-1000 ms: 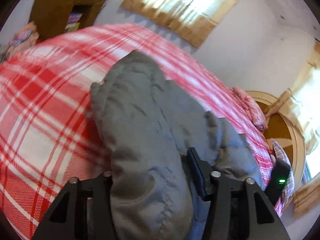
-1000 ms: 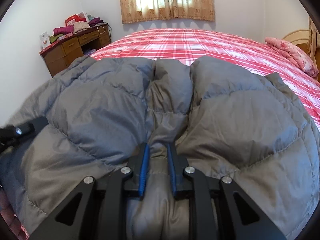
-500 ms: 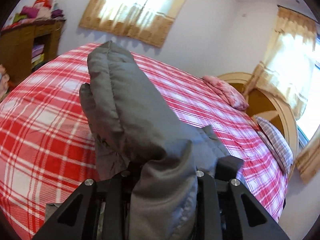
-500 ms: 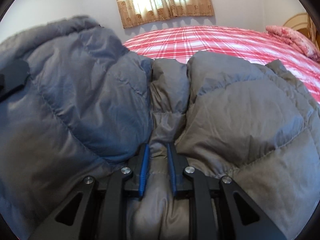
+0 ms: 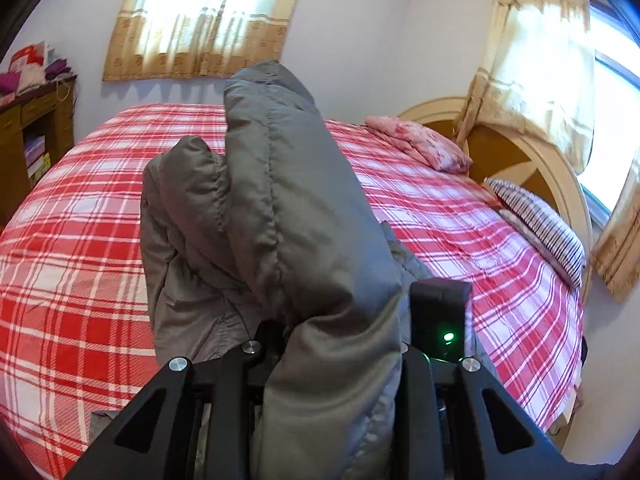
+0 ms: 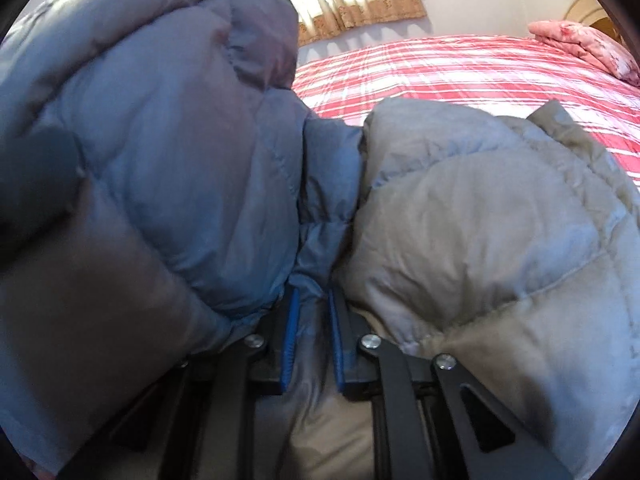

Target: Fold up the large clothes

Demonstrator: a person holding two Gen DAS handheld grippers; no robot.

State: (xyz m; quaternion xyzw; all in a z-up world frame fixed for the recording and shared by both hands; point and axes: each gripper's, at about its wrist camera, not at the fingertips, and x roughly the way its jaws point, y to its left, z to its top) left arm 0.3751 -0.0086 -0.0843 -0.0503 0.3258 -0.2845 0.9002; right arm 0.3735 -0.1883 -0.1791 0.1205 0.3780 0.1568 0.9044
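The grey padded jacket (image 5: 288, 216), pinched by left gripper (image 5: 328, 364) and right gripper (image 6: 312, 336), had been raised toward 12 o'clock above the bed (image 5: 460, 216), beginning a fold.

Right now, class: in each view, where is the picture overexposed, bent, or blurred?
Left wrist view: windows blown white, bed edges bowed by the fisheye, sharp overall. Right wrist view: the grey jacket fills the frame, its left fold soft and shadowed; the curtain glares.
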